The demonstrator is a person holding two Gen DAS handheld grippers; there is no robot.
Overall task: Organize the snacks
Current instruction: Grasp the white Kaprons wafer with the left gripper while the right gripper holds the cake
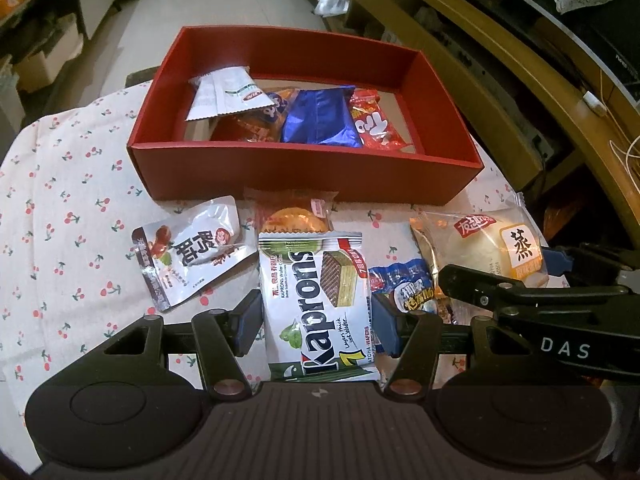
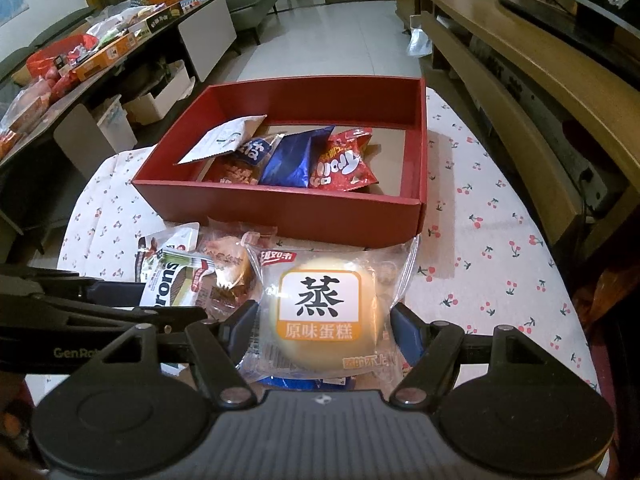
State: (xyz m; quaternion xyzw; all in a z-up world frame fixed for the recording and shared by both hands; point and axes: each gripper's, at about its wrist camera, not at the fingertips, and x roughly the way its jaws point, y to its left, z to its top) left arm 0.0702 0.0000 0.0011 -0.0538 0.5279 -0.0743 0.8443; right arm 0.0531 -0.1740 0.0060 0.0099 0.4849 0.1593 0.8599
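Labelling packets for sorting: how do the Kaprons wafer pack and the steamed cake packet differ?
The Kaprons wafer pack is flat, rectangular and opaque white-green; the steamed cake packet is clear, showing a round pale cake. The wafers sit in the left claw, the cake in the right claw. Both are outside the red box.

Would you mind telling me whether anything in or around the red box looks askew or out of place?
Nothing looks spilled or damaged. Inside the red cardboard box, the white foil sachet lies tilted atop the other packets, which crowd the near side, leaving the far part bare. Several snack packets, including the silver-and-brown foil pouch, remain on the cherry-print tablecloth outside it.
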